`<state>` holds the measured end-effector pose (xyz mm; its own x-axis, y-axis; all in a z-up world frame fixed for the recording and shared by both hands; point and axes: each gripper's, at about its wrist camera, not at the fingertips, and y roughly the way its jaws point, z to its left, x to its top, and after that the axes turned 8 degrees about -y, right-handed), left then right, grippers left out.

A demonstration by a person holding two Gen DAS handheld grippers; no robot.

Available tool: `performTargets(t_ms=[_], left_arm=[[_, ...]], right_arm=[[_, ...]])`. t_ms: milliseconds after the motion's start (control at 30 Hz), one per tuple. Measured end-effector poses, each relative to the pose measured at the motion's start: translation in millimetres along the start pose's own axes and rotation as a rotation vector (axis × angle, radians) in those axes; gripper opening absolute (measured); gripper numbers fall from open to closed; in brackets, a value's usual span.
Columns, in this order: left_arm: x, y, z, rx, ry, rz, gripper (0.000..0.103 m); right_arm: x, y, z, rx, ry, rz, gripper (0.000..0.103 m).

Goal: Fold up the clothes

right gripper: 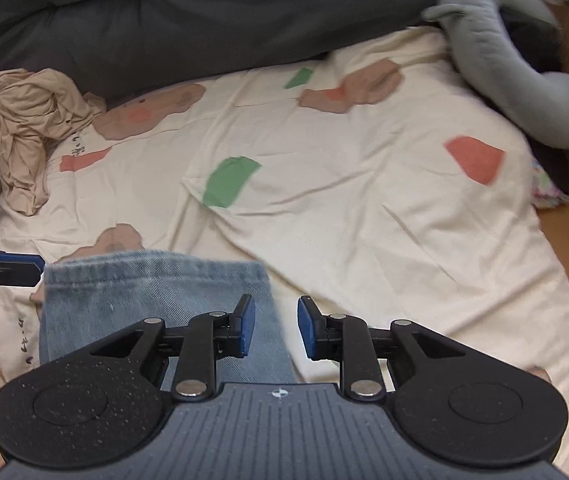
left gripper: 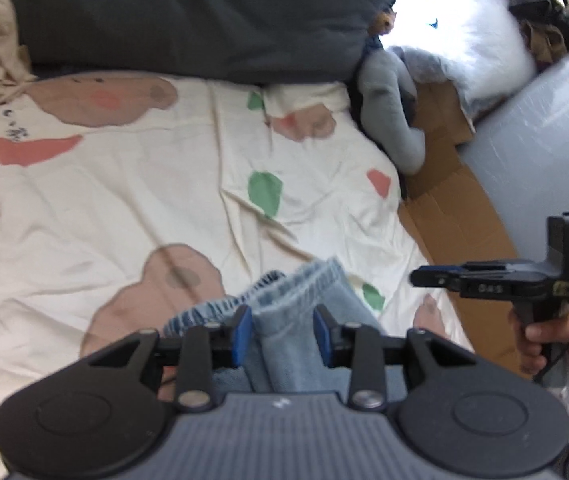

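Light blue jeans (right gripper: 156, 300) lie folded flat on the cream patterned bedsheet (right gripper: 344, 208), waistband edge facing the pillows. My right gripper (right gripper: 277, 328) is open over the jeans' right edge; its left pad sits above the denim and its right pad above bare sheet. My left gripper (left gripper: 281, 334) is open, hovering low over the bunched end of the jeans (left gripper: 296, 300), with denim showing in the gap and beyond both pads. In the right wrist view the left gripper (right gripper: 24, 268) reaches the jeans' left corner. A hand (left gripper: 544, 340) holds the right gripper (left gripper: 418, 278).
A dark grey duvet (left gripper: 188, 12) runs along the back. A crumpled beige garment (right gripper: 32, 132) lies at the left, and a grey plush toy (right gripper: 516, 72) at the right. Brown cardboard (left gripper: 456, 216) and a grey panel (left gripper: 536, 152) border the bed's right side.
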<state>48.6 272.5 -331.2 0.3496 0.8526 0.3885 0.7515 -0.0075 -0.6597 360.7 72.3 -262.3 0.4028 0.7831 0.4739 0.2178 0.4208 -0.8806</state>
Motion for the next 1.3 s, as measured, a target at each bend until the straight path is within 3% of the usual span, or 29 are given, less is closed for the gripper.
performTargets(t_ms=[200, 233, 267, 400, 600, 733, 967, 1300], left_arm=[[-3, 12, 3, 0.018, 0.002, 0.022, 0.035], [-2, 12, 4, 0.018, 0.002, 0.022, 0.03], [-2, 12, 4, 0.018, 0.002, 0.022, 0.016], [1, 6, 1, 0.008, 0.015, 0.0, 0.006], [0, -9, -7, 0.036, 0.042, -0.048, 0.005], [-3, 2, 5, 0.077, 0.025, -0.036, 0.005], [-6, 6, 9, 0.098, 0.043, -0.041, 0.006], [-7, 7, 15, 0.149, 0.049, -0.037, 0.006]], right_arm=[[-59, -33, -19, -0.065, 0.15, -0.043, 0.031], [-72, -38, -21, -0.081, 0.174, -0.047, 0.031], [-85, -42, -22, -0.099, 0.197, -0.048, 0.031], [-135, -59, -25, -0.153, 0.291, -0.057, 0.031], [-191, -81, -13, -0.21, 0.398, -0.071, 0.031], [-222, -92, -4, -0.241, 0.457, -0.076, 0.031], [-278, -90, 21, -0.274, 0.512, -0.017, 0.031], [-320, -82, 33, -0.355, 0.564, 0.012, 0.029]])
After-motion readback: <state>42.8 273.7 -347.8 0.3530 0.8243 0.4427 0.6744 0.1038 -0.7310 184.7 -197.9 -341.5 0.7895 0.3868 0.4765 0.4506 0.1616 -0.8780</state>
